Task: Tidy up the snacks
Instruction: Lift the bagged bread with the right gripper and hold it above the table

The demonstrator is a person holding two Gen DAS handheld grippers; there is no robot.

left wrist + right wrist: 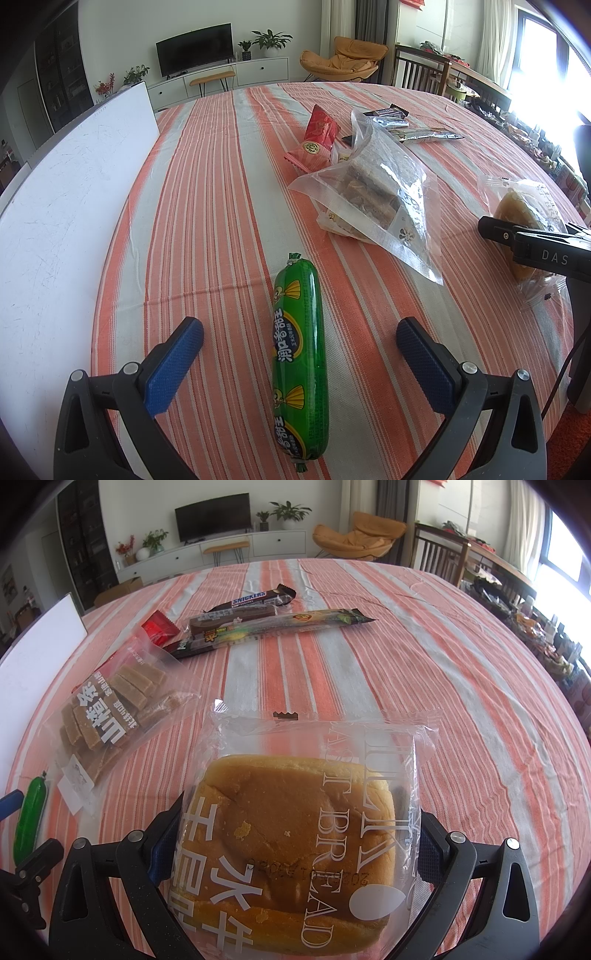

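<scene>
A green sausage stick [300, 363] lies lengthwise on the striped tablecloth between the fingers of my left gripper [300, 339], which is open and clear of it on both sides. It also shows in the right wrist view [30, 819]. My right gripper [295, 834] has its fingers against both sides of a bagged milk toast bread [295, 849]. In the left wrist view the right gripper [517, 236] and the bread [524, 214] show at the right. A clear bag of brown cake pieces [380, 188] [110, 705] lies between the two grippers.
A red packet [319, 138] [159, 629], a Snickers bar [255, 599], a brown bar [231, 621] and a long green-brown bar [277, 627] lie further back. A white board [62, 206] [33, 653] lies along the left. The table edge [569, 314] is at the right.
</scene>
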